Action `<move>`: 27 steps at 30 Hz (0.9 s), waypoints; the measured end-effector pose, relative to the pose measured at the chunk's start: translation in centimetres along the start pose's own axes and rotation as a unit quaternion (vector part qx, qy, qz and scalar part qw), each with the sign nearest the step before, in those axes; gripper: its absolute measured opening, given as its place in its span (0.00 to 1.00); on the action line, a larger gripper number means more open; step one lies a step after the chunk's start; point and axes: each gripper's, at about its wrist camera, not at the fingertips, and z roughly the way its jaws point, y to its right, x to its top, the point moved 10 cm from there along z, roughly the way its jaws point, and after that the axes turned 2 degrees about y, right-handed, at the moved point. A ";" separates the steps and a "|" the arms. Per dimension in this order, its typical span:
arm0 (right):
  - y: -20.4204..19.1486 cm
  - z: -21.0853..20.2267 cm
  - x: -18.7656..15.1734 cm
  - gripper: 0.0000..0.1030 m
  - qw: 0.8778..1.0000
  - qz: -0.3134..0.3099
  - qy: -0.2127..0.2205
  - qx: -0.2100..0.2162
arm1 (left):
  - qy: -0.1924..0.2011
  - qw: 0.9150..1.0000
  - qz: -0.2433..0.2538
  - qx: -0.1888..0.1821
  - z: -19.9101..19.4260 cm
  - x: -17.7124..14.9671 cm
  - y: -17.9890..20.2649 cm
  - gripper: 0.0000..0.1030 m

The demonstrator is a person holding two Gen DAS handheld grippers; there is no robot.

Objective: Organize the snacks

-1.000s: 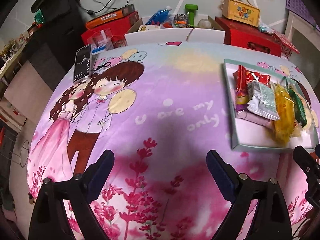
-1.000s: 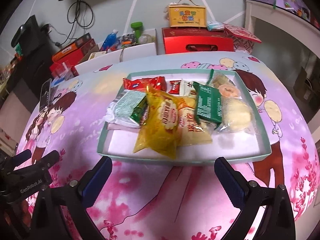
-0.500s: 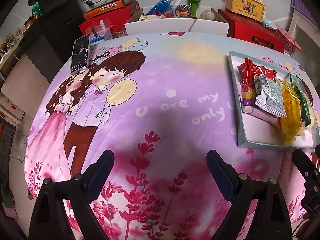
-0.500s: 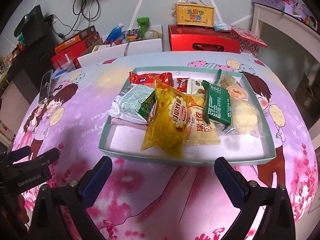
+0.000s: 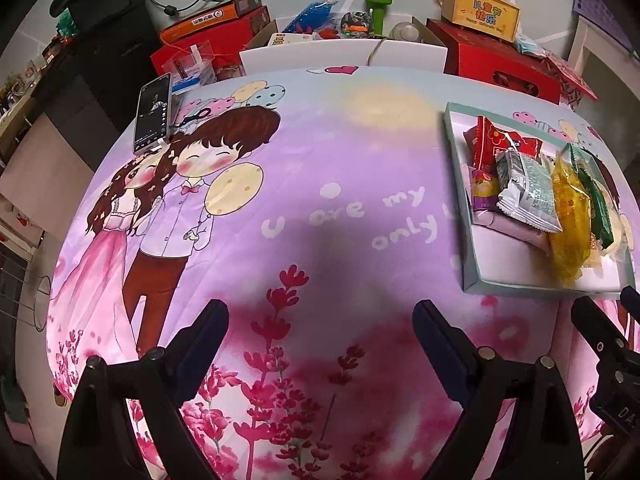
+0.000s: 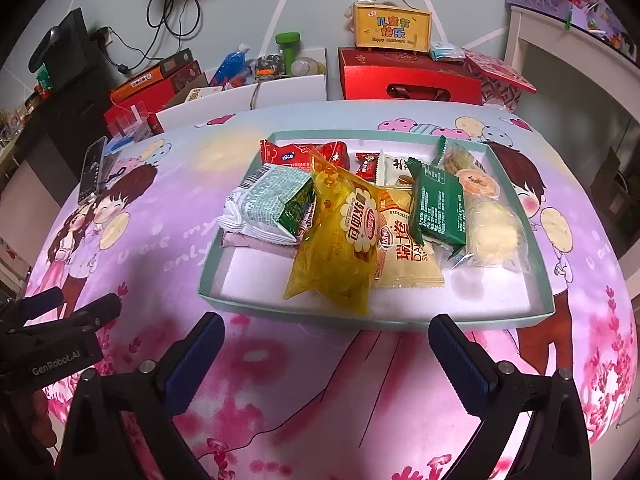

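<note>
Left gripper (image 5: 320, 336): black angular frame, 2 fingers with dark blue pads (image 5: 434, 340), silver screws. Right gripper (image 6: 326, 354) looks the same; "GenRobot.AI" is printed white on the left's side.

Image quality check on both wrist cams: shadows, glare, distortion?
Left wrist: heavy fisheye bulge, black vignette in the corners, a dark shadow on the tablecloth ahead of the open left gripper. Right wrist: same bulge and vignette; glare on the yellow packet in the tray; open right gripper sharp, packet print readable.
</note>
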 end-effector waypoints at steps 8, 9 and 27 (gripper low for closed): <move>0.1 0.1 -0.1 1.00 1.000 0.001 -0.002 0.001 | -0.003 1.000 0.000 -0.003 0.1 0.0 0.1 0.91; 0.1 0.1 -0.1 1.00 1.000 0.001 -0.002 0.001 | -0.004 1.000 0.001 -0.003 0.1 0.0 0.1 0.91; -0.1 0.3 -0.2 1.00 1.000 0.001 -0.006 0.002 | -0.004 1.000 0.002 -0.001 0.1 0.0 0.2 0.91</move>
